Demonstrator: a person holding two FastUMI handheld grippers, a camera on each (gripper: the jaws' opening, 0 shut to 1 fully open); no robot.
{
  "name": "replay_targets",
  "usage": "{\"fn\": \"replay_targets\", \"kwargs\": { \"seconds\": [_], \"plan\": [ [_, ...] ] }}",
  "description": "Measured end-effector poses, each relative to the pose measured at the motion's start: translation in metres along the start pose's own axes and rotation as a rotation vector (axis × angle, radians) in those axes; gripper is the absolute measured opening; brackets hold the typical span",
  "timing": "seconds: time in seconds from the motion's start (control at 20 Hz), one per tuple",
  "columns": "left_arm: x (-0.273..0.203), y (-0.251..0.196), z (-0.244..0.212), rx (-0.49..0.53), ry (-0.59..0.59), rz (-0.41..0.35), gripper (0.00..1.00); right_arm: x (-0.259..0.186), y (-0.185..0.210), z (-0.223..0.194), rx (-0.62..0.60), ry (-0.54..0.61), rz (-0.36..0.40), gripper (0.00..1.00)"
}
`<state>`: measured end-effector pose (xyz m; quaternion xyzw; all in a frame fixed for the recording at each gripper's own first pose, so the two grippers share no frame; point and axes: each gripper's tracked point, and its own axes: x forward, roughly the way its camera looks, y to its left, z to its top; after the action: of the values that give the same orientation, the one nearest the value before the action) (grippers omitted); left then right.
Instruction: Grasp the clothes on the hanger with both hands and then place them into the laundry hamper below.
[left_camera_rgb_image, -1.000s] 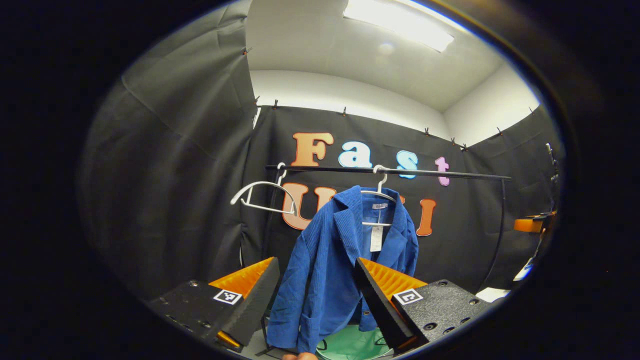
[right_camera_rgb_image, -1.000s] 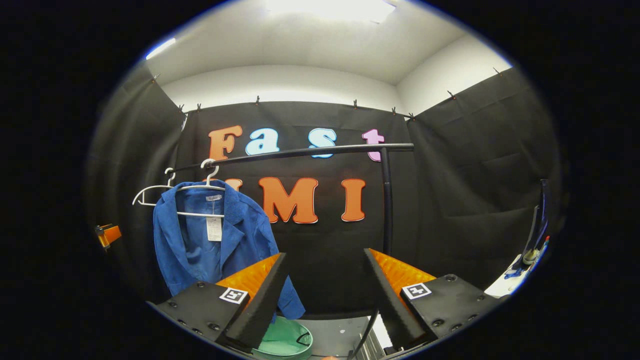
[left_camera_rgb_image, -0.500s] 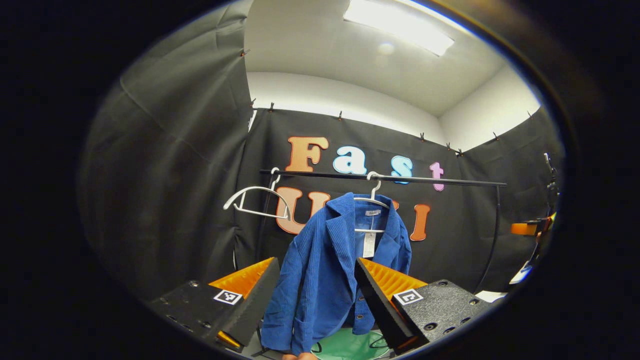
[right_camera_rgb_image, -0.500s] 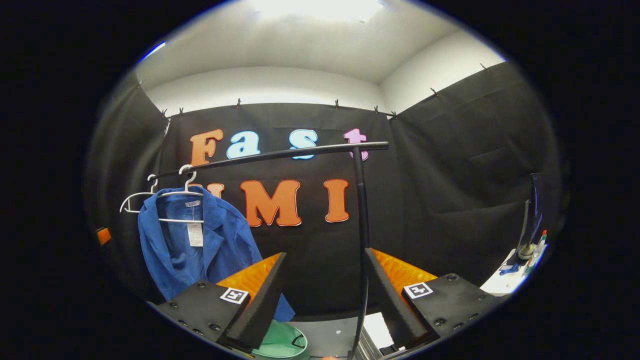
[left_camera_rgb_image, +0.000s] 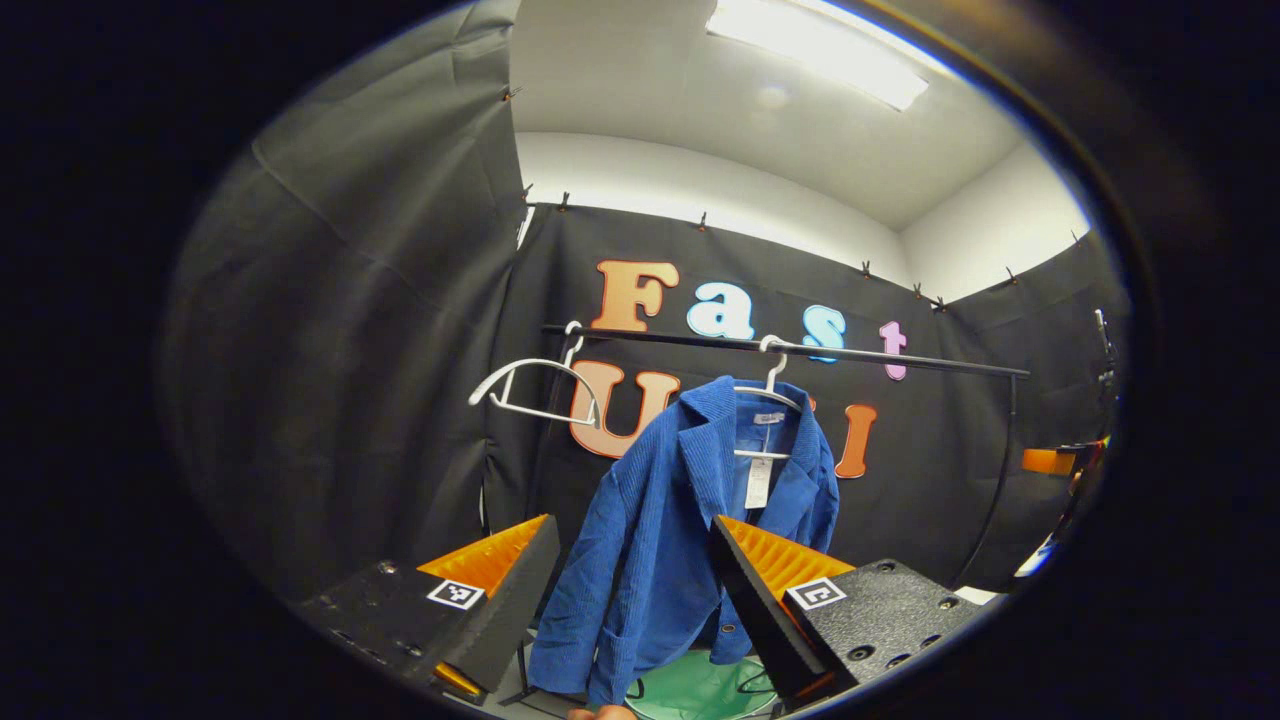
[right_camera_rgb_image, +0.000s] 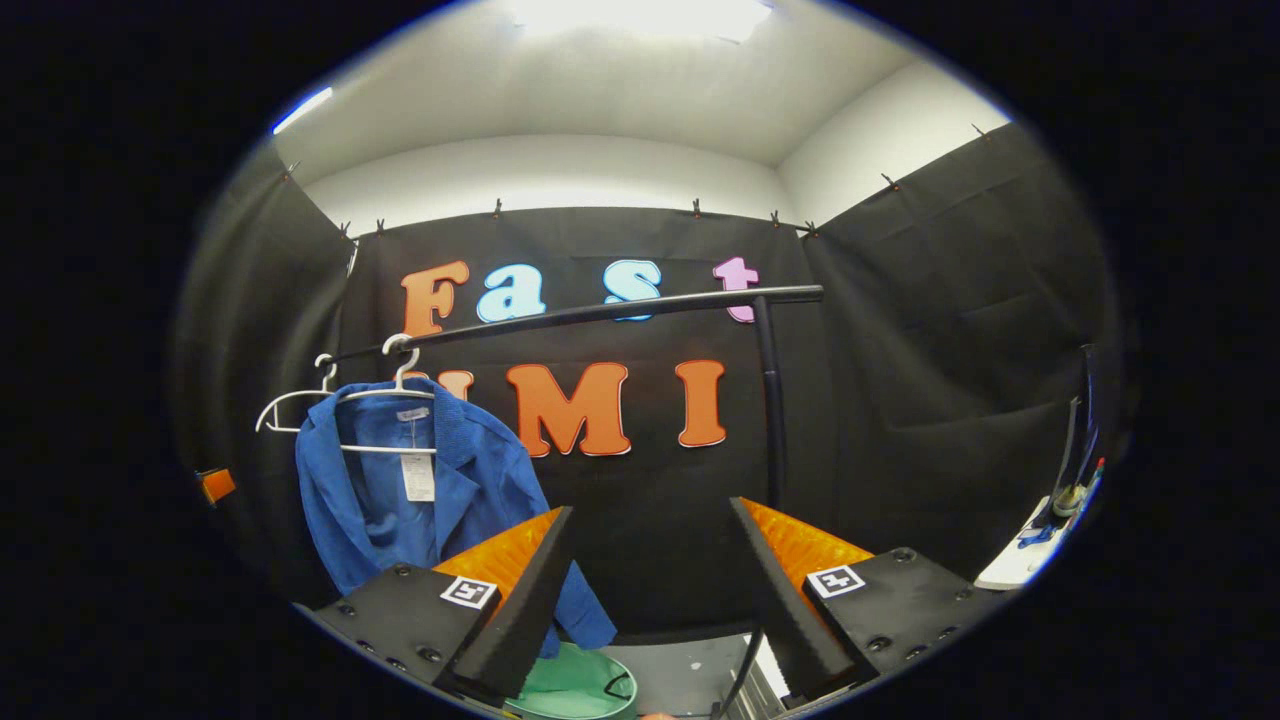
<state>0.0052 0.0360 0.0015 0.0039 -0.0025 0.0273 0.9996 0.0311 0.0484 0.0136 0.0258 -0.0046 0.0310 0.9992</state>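
Blue corduroy jacket (left_camera_rgb_image: 680, 540) on white hanger (left_camera_rgb_image: 768, 395), black rail (left_camera_rgb_image: 790, 347); green hamper (left_camera_rgb_image: 700, 690) beneath.
Spare empty hanger (left_camera_rgb_image: 535, 385) leftward. Left gripper (left_camera_rgb_image: 632, 580) and right gripper (right_camera_rgb_image: 645, 575): fingers wide, holding nothing, apart from jacket.

both grippers (left_camera_rgb_image: 635, 590) (right_camera_rgb_image: 650, 580) raised, jaws wide apart
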Motion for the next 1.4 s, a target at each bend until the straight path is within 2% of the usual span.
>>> {"fn": "replay_targets", "kwargs": {
  "seconds": [0.15,0.35,0.45,0.6,0.75,0.9,1.0,1.05,1.1,1.2,1.4],
  "plan": [
    [0.006,0.018,0.014,-0.002,0.001,0.059,0.95,0.029,0.037,-0.007,0.031,0.029,0.096,0.97],
    [0.014,0.025,0.018,0.083,0.007,0.121,0.95,0.077,0.089,-0.025,0.047,0.061,0.197,0.97],
    [0.023,0.018,0.011,0.078,0.024,0.114,0.95,0.102,0.112,-0.036,0.044,0.079,0.22,0.97],
    [0.04,0.01,-0.004,0.073,0.063,0.101,0.95,0.132,0.163,-0.059,0.113,0.156,0.307,0.97],
    [0.062,-0.012,-0.014,0.092,0.081,0.067,0.95,0.167,0.191,-0.077,0.114,0.146,0.327,0.96],
    [0.087,-0.048,-0.029,0.07,0.103,0.002,0.95,0.185,0.222,-0.103,0.127,0.195,0.363,0.97],
    [0.103,-0.068,-0.037,0.067,0.108,-0.037,0.95,0.196,0.234,-0.091,0.171,0.147,0.38,0.97],
    [0.111,-0.072,-0.04,0.081,0.111,-0.039,0.98,0.2,0.235,-0.084,0.198,0.13,0.381,0.97],
    [0.119,-0.077,-0.043,0.099,0.109,-0.035,0.95,0.211,0.23,-0.085,0.198,0.118,0.351,0.96],
    [0.136,-0.086,-0.051,0.135,0.111,-0.033,0.95,0.232,0.216,-0.096,0.162,0.111,0.293,0.96],
    [0.168,-0.096,-0.076,0.139,0.141,-0.024,0.95,0.251,0.238,-0.11,0.152,0.113,0.344,0.97]
  ]
}}
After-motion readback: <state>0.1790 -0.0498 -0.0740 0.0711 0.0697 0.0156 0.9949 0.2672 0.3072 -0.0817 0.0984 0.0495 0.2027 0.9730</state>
